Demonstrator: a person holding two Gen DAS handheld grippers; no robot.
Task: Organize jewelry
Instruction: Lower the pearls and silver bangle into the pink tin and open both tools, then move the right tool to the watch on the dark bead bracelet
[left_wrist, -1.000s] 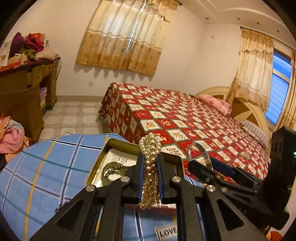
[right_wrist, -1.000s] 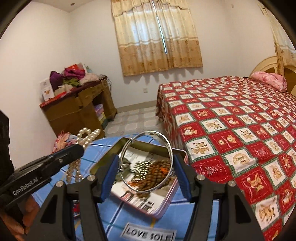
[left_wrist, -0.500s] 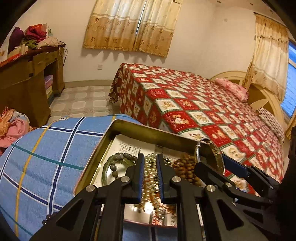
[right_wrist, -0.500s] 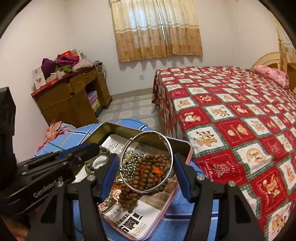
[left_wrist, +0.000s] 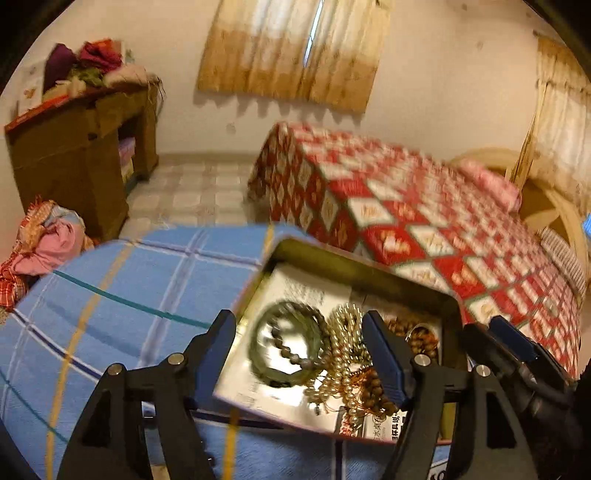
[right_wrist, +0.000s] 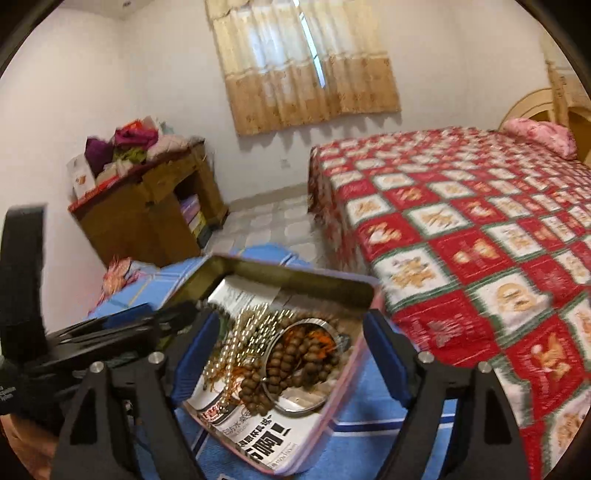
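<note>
A shallow metal tin (left_wrist: 360, 264) (right_wrist: 295, 269) lined with newspaper sits on a blue checked cloth (left_wrist: 122, 284). In it lie a pearl necklace (left_wrist: 345, 363) (right_wrist: 236, 339), a dark green bead bracelet (left_wrist: 286, 349), brown wooden beads (right_wrist: 295, 360) (left_wrist: 419, 338) and a silver bangle (right_wrist: 295, 408). My left gripper (left_wrist: 301, 350) is open and empty over the tin. My right gripper (right_wrist: 290, 354) is open and empty above the bangle and wooden beads.
A bed with a red patterned cover (right_wrist: 480, 236) stands to the right. A wooden desk piled with clothes (right_wrist: 147, 206) is at the back left. A heap of cloth (left_wrist: 40, 243) lies on the floor.
Both grippers opened over the tin. The pearl necklace dropped from the left gripper and the silver bangle from the right; both now lie in the tin.
</note>
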